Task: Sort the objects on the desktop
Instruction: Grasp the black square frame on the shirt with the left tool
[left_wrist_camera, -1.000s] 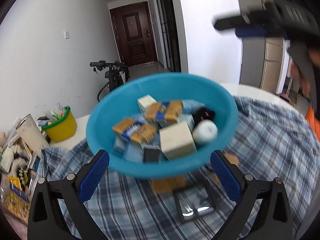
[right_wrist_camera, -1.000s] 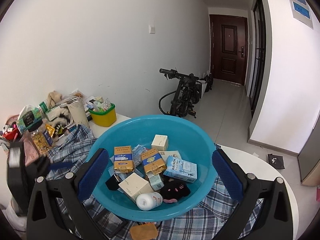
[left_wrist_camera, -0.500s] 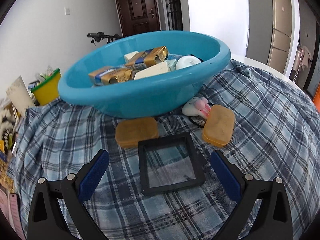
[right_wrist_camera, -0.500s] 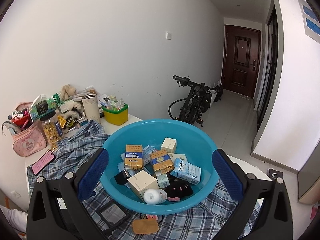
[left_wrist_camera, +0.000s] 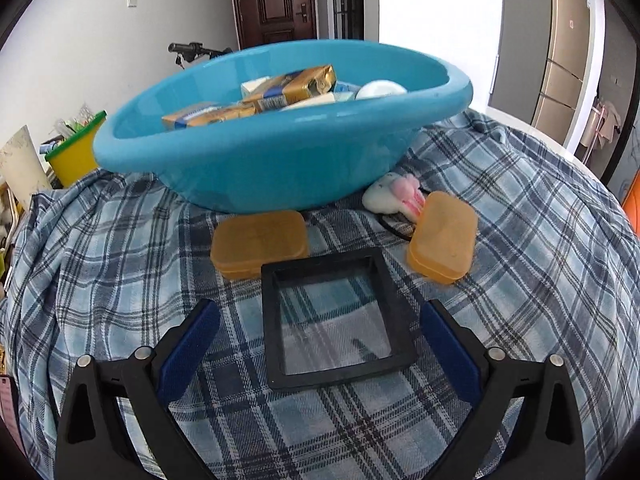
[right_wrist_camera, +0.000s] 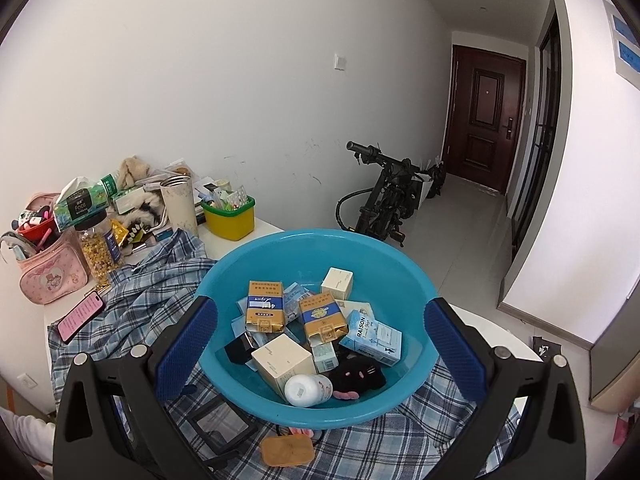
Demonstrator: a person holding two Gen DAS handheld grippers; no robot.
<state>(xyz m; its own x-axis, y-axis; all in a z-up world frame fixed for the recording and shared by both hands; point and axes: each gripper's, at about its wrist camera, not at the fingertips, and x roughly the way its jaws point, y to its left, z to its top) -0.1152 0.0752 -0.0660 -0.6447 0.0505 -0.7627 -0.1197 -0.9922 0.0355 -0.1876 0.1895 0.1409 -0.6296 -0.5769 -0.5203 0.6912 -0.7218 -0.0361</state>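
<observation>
While the left tongs (left_wrist_camera: 320,340) hang low over the plaid cloth (left_wrist_camera: 540,264) with their jaws spread wide and nothing between them, a black square frame (left_wrist_camera: 336,322) lies flat on the cloth in the gap. Just beyond it sit two orange plastic cases, one (left_wrist_camera: 259,243) touching the frame's far edge, the other (left_wrist_camera: 443,236) off to the right, tilted. A white-and-pink plush toy (left_wrist_camera: 394,199) rests against that second case, beside the blue basin (left_wrist_camera: 280,152).

The right tongs (right_wrist_camera: 320,344) are equally wide open and empty, high above the basin (right_wrist_camera: 400,264). Inside it lie gold-and-blue cartons (right_wrist_camera: 264,306), a cream box (right_wrist_camera: 282,364), a light blue carton (right_wrist_camera: 374,338), a white bottle (right_wrist_camera: 308,390) and a black plush (right_wrist_camera: 360,374). On the worktop (right_wrist_camera: 264,226) at the left stand a yellow bin (right_wrist_camera: 230,218), a pink pouch (right_wrist_camera: 52,276) and a phone (right_wrist_camera: 80,317).
</observation>
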